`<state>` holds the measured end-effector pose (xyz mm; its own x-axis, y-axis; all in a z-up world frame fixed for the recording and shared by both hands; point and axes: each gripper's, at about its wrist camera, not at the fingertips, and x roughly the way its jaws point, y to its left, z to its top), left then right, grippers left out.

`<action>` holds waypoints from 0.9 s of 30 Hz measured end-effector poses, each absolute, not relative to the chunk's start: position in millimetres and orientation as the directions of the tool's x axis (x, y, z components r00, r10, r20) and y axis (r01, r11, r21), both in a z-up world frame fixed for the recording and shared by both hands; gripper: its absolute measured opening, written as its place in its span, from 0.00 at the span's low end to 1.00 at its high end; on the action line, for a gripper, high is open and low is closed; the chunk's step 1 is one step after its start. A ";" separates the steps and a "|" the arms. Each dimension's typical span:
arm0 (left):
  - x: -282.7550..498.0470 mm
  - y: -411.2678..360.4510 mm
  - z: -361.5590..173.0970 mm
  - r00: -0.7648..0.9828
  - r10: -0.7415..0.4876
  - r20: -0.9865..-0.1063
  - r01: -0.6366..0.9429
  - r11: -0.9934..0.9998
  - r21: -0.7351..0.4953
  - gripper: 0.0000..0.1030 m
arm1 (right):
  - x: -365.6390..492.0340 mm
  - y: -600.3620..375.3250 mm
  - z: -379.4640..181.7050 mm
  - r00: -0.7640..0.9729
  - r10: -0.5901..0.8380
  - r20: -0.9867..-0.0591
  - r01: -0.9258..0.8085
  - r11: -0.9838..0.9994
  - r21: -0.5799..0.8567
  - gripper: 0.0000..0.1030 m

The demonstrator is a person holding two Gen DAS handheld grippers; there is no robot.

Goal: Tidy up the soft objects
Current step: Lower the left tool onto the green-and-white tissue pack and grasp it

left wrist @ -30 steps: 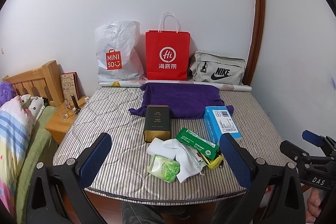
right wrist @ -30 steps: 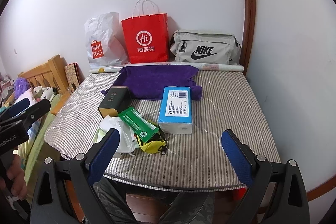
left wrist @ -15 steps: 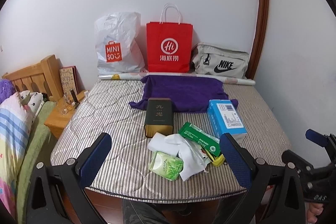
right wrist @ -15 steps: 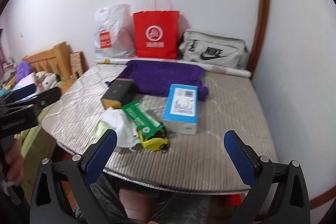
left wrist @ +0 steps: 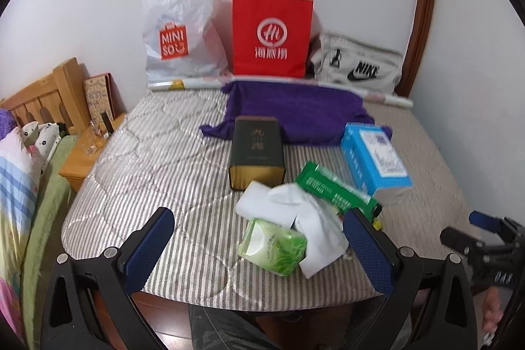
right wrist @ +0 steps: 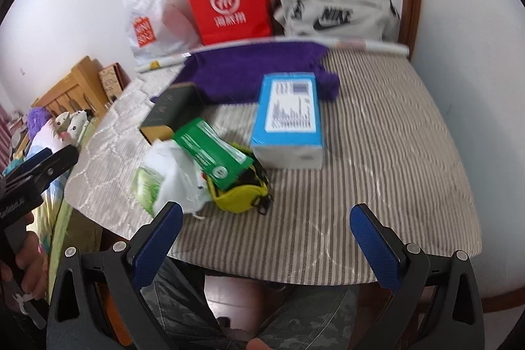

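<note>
Currently we hold both tools short of the mattress's [left wrist: 137,173] near edge. Left gripper [left wrist: 259,251]: jaws spread wide, empty, hovering over that edge. Right gripper [right wrist: 262,238]: jaws equally wide, empty.

Soft items, clustered at 12 o'clock from the left gripper: green tissue pack [left wrist: 274,246], white plastic bag [left wrist: 295,205] touching it, green packet [left wrist: 334,187] leaning over the bag, yellow pouch [right wrist: 241,199] under the packet.

Further items: dark tin box [left wrist: 256,150] just beyond; blue box [right wrist: 288,117] at 1 o'clock; purple towel [left wrist: 295,110] spread behind both.

Open room: bare striped quilting from 9 to 11 o'clock of the cluster, and along the right side at 3 o'clock in the right wrist view.

Far edge, against the wall: Miniso bag [left wrist: 180,31], red paper bag [left wrist: 271,35], Nike bag [left wrist: 357,64], rolled paper [left wrist: 183,83].

Left of the mattress: wooden nightstand [left wrist: 78,166].
</note>
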<state>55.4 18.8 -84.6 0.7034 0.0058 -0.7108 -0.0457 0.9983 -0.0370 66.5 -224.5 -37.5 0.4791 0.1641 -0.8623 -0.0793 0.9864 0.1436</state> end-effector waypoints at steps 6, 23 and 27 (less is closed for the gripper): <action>73.2 27.4 -118.0 0.653 -0.027 -0.757 0.001 0.999 -0.034 1.00 | 84.8 -238.1 -74.4 0.431 0.082 -0.898 -0.009 0.996 0.087 0.98; 105.7 34.1 -195.6 0.529 -0.202 -0.824 0.171 0.977 -0.130 1.00 | 108.1 -242.7 -158.6 0.331 0.086 -0.940 -0.059 0.996 0.070 0.96; 111.7 27.0 -205.4 0.512 -0.224 -0.829 0.214 0.968 -0.130 1.00 | 110.5 -247.2 -167.3 0.326 0.109 -0.939 -0.049 0.994 0.098 0.96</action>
